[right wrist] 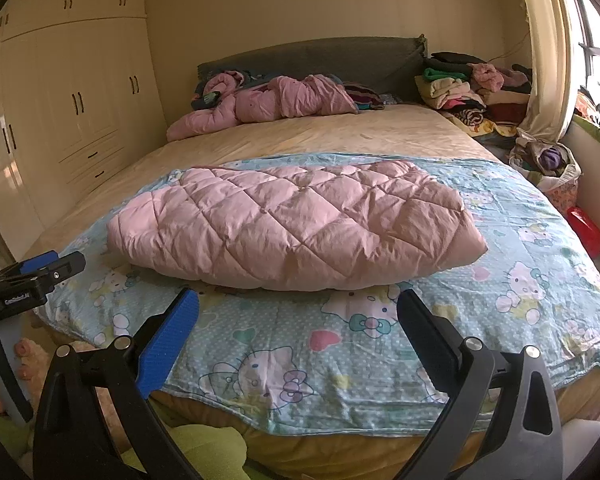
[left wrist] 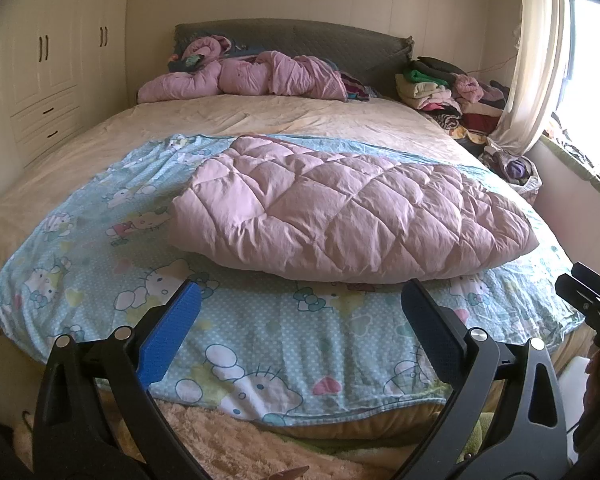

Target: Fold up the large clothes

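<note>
Left gripper (left wrist: 300, 308) jaws spread wide, nothing btwn the blue pads (left wrist: 170, 334), hovering over the near edge of the bed; right gripper (right wrist: 298, 312) same, wide apart & empty, pads (right wrist: 168, 340) over the sheet edge. Pink quilted jacket (left wrist: 340, 208) lies folded flat on the light-blue Hello Kitty sheet (left wrist: 268, 360), at 12 o'clock from both grippers, just beyond the fingertips, not touching. In right wrist view the jacket (right wrist: 292, 228) sits center, sheet (right wrist: 520, 280) spread around it on all sides. Sheet covers the near half of the beige bed (left wrist: 260, 116). Crumpled pink garment (left wrist: 244, 76) at 12 o'clock far end, against the grey headboard (left wrist: 300, 36). Pile of folded clothes (left wrist: 432, 84) at 1 o'clock beside the headboard, curtain (left wrist: 536, 60) at 2 o'clock. Cream wardrobe (right wrist: 72, 92) at 10 o'clock. Red object (right wrist: 586, 230) at 3 o'clock in right view, can't tell what. Right gripper's body shows at 3 o'clock edge of left view, left gripper's at 9 o'clock of right view.
</note>
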Demonstrator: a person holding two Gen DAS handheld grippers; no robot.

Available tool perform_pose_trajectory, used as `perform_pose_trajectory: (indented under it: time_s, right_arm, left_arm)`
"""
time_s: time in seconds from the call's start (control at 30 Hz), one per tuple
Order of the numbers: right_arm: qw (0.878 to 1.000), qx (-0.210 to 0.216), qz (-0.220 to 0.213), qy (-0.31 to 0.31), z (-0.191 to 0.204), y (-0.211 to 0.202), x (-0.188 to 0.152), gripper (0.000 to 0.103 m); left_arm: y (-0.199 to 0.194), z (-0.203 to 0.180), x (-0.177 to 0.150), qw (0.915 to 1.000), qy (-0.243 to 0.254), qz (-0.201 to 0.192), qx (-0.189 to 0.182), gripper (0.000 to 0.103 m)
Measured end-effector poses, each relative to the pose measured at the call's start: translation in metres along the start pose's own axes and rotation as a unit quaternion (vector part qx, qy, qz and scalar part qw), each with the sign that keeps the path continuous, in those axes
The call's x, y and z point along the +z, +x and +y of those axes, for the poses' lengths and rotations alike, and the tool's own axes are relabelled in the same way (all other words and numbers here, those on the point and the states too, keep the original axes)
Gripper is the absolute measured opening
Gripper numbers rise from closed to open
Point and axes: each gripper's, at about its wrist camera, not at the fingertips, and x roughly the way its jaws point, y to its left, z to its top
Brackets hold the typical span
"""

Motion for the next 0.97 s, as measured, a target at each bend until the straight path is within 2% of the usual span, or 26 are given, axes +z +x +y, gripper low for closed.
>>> perform_pose_trajectory:
  time_s: [0.27,0.47,0.6,0.73,0.77,0.83,0.87,0.93,0.97]
  right_arm:
    - [1.000,-0.018,0.002,0.009,-0.010,0.000,-0.004,0.099]
    - [0.999,-0.035,0.005,0.014,-0.015,-0.002,-0.010,0.099]
    - [0.997,-0.065,0.011,0.038,-0.030,-0.003,-0.019,0.099]
    - [0.986,-0.134,0.022,0.095,-0.072,-0.010,-0.036,0.099]
    - [0.980,-0.157,0.028,0.117,-0.088,-0.012,-0.043,0.099]
    - [0.959,-0.224,0.040,0.171,-0.137,-0.020,-0.066,0.099]
    - [0.935,-0.279,0.051,0.212,-0.171,-0.027,-0.083,0.099]
    - [0.898,-0.340,0.062,0.272,-0.221,-0.041,-0.113,0.099]
    - [0.871,-0.381,0.072,0.301,-0.249,-0.051,-0.131,0.099]
  left_arm:
    - [0.000,0.002,0.000,1.0000,-0.002,0.002,0.001,0.094]
    - [-0.005,0.018,-0.003,0.9998,-0.016,0.005,0.009,0.094]
    - [-0.005,0.032,-0.004,0.9993,-0.031,0.009,0.018,0.094]
    - [0.000,0.056,0.000,0.9980,-0.048,0.012,0.040,0.094]
    - [0.003,0.070,0.003,0.9969,-0.053,0.012,0.057,0.094]
    - [0.008,0.103,0.010,0.9934,-0.067,0.015,0.092,0.094]
    - [0.013,0.124,0.014,0.9908,-0.076,0.020,0.110,0.094]
    - [0.030,0.178,0.026,0.9816,-0.088,0.032,0.166,0.094]
    - [0.038,0.204,0.032,0.9753,-0.095,0.039,0.195,0.094]
